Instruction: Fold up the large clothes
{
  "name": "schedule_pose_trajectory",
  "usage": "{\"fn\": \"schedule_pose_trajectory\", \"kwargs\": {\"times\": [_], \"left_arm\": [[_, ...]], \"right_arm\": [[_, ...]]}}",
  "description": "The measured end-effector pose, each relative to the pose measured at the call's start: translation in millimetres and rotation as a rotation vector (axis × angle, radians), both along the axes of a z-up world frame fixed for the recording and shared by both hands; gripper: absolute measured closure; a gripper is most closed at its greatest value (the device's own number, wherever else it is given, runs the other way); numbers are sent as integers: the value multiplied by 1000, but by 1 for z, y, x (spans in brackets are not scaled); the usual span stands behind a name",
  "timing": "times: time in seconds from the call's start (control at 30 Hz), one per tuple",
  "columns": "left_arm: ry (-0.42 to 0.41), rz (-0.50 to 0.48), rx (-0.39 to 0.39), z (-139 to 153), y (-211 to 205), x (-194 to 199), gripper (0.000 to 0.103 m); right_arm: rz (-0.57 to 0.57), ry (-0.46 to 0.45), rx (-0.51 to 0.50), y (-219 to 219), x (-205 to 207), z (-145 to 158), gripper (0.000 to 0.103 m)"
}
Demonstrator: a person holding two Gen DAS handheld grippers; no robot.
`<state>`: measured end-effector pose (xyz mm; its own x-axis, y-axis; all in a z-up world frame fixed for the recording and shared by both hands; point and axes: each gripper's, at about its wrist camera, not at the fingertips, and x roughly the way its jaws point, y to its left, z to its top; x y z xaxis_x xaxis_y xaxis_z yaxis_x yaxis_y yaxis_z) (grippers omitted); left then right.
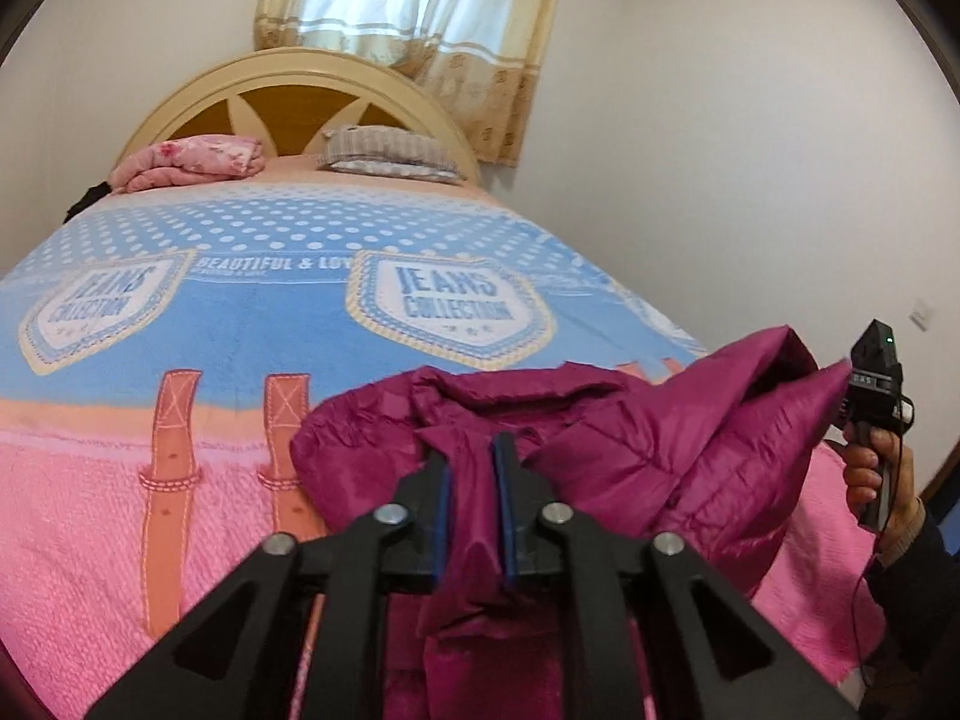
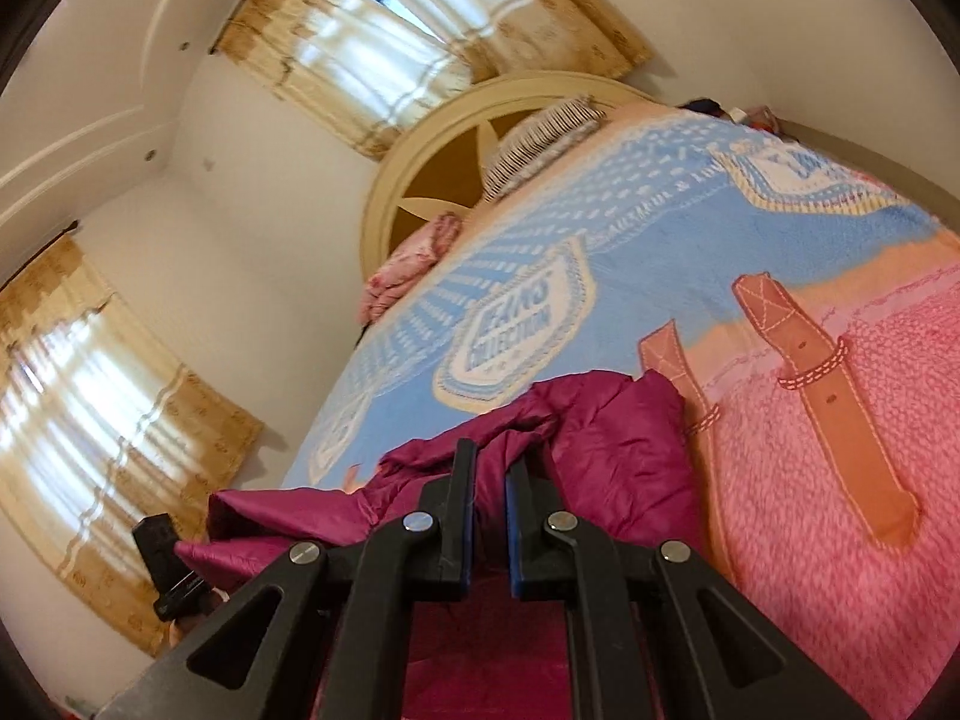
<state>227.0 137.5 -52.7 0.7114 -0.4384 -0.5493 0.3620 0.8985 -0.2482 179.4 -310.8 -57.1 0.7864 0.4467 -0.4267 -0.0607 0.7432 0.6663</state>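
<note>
A magenta quilted jacket lies crumpled near the foot of the bed, partly lifted. My left gripper is shut on a fold of the jacket, with fabric pinched between its blue pads. My right gripper is shut on another fold of the jacket. In the left wrist view the right gripper's body shows at the right, behind a raised part of the jacket. The left gripper's body shows at the lower left of the right wrist view.
The bed is covered by a pink and blue blanket printed with "JEANS COLLECTION". A folded pink quilt and a striped pillow lie by the wooden headboard. Curtained windows and white walls are behind.
</note>
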Motion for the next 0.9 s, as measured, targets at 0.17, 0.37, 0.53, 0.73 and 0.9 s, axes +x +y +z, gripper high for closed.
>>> {"fn": "schedule_pose_trajectory", "kwargs": {"times": [0.17, 0.37, 0.53, 0.73, 0.9], "left_arm": [[-17, 107, 2, 10, 10, 9, 18], [-84, 214, -21, 25, 26, 0, 0], [-138, 136, 100, 15, -31, -8, 0], [-153, 66, 320, -24, -112, 4, 0], [-136, 170, 437, -58, -125, 28, 0]], "right_arm": [[-10, 41, -25, -1, 37, -15, 96], [-14, 75, -48, 2, 65, -32, 96], [-39, 101, -81, 8, 85, -47, 96], [-82, 120, -126, 13, 103, -58, 96], [-139, 116, -223, 24, 102, -54, 89]]}}
